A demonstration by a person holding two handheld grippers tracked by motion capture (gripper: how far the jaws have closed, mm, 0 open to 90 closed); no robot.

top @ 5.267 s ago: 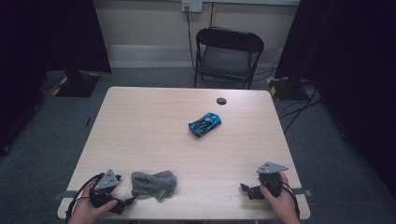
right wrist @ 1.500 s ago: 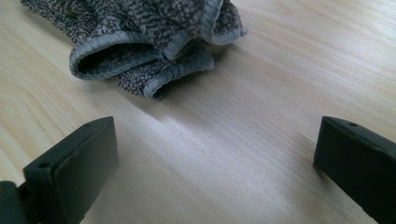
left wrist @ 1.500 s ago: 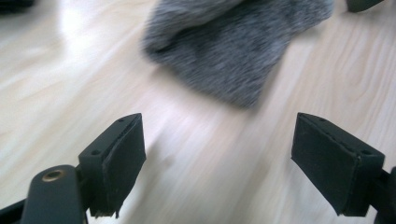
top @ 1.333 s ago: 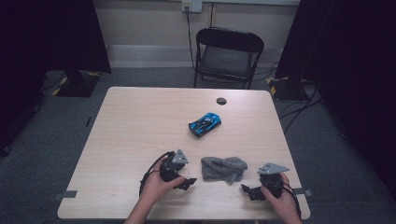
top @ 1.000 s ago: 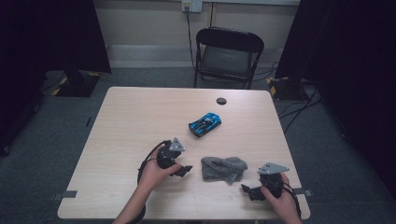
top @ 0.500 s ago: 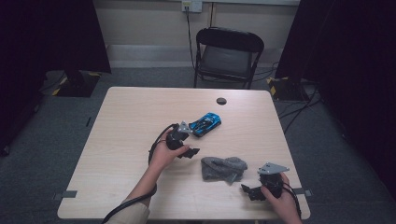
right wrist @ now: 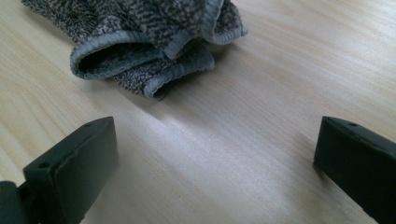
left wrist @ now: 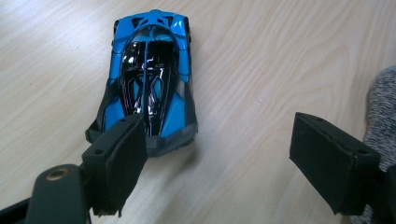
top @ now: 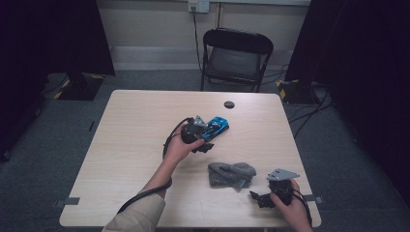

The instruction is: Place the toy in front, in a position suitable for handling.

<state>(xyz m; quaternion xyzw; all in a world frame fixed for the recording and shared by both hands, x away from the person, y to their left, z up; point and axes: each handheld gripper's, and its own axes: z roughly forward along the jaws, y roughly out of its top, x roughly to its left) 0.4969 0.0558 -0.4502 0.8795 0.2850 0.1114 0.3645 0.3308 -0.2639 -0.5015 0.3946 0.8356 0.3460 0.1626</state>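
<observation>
The blue toy car (left wrist: pixel 148 79) sat flat on its wheels near the middle of the table (top: pixel 130 121), a little toward the far side. It was shiny blue with a dark, glossy top. In the left gripper view its near end was right by one black jaw. The other jaw was off to the side over bare wood. So the jaws were spread wide and did not pinch the car.

The left gripper (top: pixel 200 137) was at the car's near end in the high view. The left hand (top: pixel 181 147) held it from behind, and the arm reached far out over the table, stretched long from the near edge. A tan sleeve (top: pixel 138 217) showed at the bottom. A black cable looped from the gripper back along the arm.

A grey knitted cloth (top: pixel 231 174) lay in a bunch closer to the person, between the two grippers. It was near the car but not touching it.

The right gripper (top: pixel 265 198) was low by the near right corner of the table, held in the right hand (top: pixel 290 208). It pointed at the cloth. In the right gripper view its jaws were spread wide too, with only wood between them, and the cloth (right wrist: pixel 140 37) lay just ahead.

A small dark round thing (top: pixel 229 104) sat near the far edge. A black folding chair (top: pixel 235 55) stood behind the table.
</observation>
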